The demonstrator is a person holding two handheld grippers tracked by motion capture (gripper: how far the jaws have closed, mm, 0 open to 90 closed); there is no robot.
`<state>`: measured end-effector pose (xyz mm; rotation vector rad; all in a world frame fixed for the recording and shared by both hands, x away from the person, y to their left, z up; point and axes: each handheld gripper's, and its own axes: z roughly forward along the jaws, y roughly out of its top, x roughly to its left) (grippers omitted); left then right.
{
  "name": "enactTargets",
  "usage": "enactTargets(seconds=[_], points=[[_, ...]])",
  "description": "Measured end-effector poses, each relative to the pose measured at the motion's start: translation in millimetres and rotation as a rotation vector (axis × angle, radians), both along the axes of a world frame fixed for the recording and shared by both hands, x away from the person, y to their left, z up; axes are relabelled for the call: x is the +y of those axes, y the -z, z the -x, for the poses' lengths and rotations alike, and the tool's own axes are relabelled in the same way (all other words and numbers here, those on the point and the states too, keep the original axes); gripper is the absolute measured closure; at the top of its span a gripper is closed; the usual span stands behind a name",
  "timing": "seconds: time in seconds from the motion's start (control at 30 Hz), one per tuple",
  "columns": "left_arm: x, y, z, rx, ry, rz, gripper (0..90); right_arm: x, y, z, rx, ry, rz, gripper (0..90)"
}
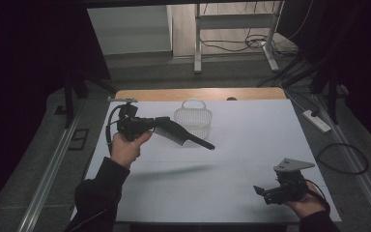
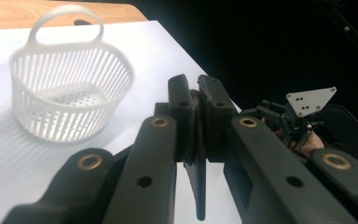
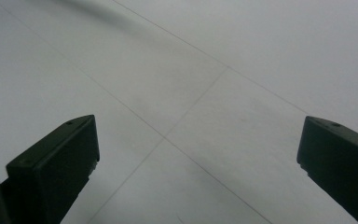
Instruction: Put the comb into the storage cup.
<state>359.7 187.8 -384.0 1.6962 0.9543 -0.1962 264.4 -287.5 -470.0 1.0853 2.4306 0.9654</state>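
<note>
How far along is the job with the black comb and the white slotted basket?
Done: the left gripper is shut on the black plastic comb and holds it above the table. In hand: carrying it near the white slotted plastic basket. Left: the basket looks empty, so the likely drop-in remains. The right gripper is open, apart.

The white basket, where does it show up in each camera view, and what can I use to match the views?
High view: the white basket stands at the table's far middle, just behind the black comb held in the left tongs.
Left gripper view: upper left, left of the shut jaws.
Right gripper view: bare table surface between the open right tongs; no basket.
Shared landmark: the white table.
</note>
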Motion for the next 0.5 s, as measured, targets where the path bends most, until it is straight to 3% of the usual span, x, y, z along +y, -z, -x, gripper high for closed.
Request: enactTargets(seconds=[0.5], points=[[9.6, -13.6, -12.3, 0.0, -0.033, -0.014, 84.0, -15.0, 0.0, 3.1, 0.01, 0.08, 0.003, 0.0]])
